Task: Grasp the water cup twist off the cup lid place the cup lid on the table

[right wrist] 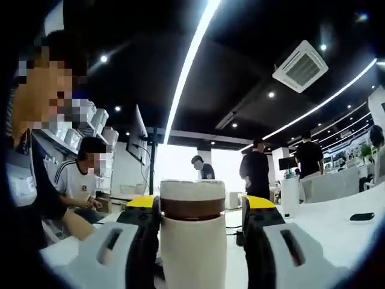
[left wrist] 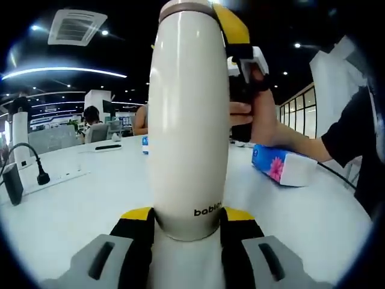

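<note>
Open-plan office around you — dark ceiling with light strips and vents, people seated and standing in the background — and under your hands a broad white desk (left wrist: 72,205). Toward its far right edge lies a blue tissue pack (left wrist: 283,165); near the left edge sit a power strip (left wrist: 57,177) and a black adapter with its cable.

Your water cup (left wrist: 187,120) stands upright near the desk's near edge, a tall cream bottle with its long axis vertical. Your left gripper (left wrist: 187,226) is clamped on its base, a yellow-tipped jaw pressed to each side just below the printed lettering, so the body is already held.

Your right gripper (right wrist: 201,226) has the cup's top between its jaws; in the left gripper view its yellow jaw (left wrist: 231,27) curves over the cup's upper right shoulder, with your hand (left wrist: 255,114) behind it. The right gripper view shows the cup lid (right wrist: 192,195), a cream cap over a brown band, sitting between the two jaws. They look close against the cup's sides, but you cannot tell from here whether they are truly pinching it or just flanking it.

The twist turns on that vertical axis: the right gripper is the one at the lid, so judge it as the turning hand — the left anchors the base.
</note>
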Demonstrator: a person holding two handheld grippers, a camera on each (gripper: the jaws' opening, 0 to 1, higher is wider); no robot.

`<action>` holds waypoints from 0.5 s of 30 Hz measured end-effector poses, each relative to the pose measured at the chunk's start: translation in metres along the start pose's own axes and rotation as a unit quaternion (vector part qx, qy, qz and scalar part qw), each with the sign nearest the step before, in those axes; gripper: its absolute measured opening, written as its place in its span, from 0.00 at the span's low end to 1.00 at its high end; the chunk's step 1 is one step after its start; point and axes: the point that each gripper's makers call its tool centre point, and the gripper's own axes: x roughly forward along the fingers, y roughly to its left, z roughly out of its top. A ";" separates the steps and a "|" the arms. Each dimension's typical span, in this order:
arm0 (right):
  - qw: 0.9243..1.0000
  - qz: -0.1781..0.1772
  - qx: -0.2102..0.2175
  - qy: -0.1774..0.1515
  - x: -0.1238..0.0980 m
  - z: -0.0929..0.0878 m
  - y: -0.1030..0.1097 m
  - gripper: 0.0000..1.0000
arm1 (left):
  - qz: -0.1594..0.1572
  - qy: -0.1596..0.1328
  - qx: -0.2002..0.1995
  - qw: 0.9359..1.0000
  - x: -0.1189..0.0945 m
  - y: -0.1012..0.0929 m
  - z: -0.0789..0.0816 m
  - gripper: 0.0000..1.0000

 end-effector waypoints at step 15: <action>0.994 -0.105 -0.025 0.012 -0.010 -0.002 0.003 0.57 | 0.002 0.000 0.000 1.000 0.000 -0.002 0.001 0.45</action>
